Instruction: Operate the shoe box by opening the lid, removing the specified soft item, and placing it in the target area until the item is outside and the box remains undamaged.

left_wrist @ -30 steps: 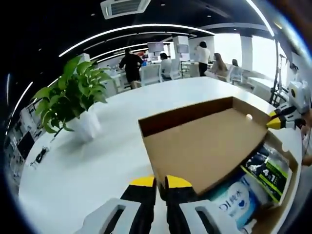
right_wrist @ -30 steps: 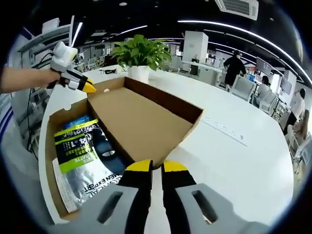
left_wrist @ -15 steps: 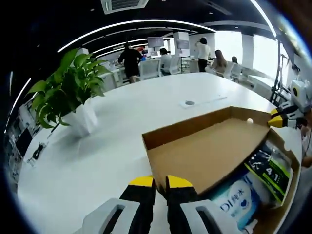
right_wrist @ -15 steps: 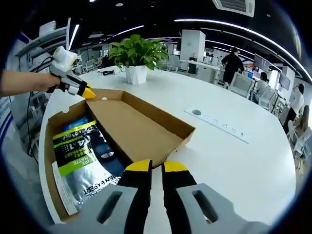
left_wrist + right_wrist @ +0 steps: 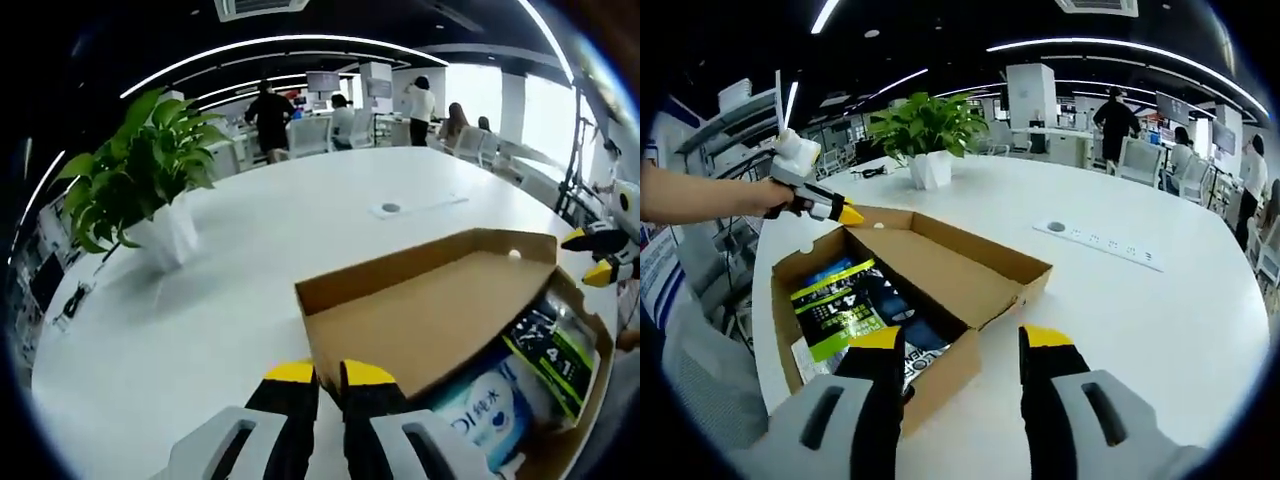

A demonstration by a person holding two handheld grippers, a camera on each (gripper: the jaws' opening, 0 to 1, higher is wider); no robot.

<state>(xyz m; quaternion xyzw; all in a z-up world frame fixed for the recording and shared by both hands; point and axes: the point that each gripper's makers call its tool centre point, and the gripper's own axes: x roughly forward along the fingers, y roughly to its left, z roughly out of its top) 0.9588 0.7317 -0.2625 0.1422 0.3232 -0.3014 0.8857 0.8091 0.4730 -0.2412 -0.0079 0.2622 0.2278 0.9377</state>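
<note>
The brown shoe box [image 5: 940, 378] lies on the white table with its lid [image 5: 940, 265] swung back almost flat. Inside lie a silver and green pack [image 5: 835, 305] and a soft blue and white pack [image 5: 490, 410]. My left gripper [image 5: 330, 373] is shut at the lid's [image 5: 420, 320] near corner; in the right gripper view the same gripper [image 5: 848, 213] sits at the lid's far left corner. My right gripper [image 5: 960, 337] is open, its jaws wide apart and clear of the box's near wall. In the left gripper view this gripper [image 5: 590, 257] hangs beside the box's right end.
A potted plant [image 5: 140, 190] [image 5: 925, 125] stands on the table beyond the box. A socket strip [image 5: 1105, 245] is set into the tabletop to the right. People stand and sit at desks far behind. A person's forearm [image 5: 700, 195] holds the left gripper.
The right gripper has opened, let go of the lid and drawn back from the box. The lid has dropped lower towards the table. The left gripper stays shut at its corner.
</note>
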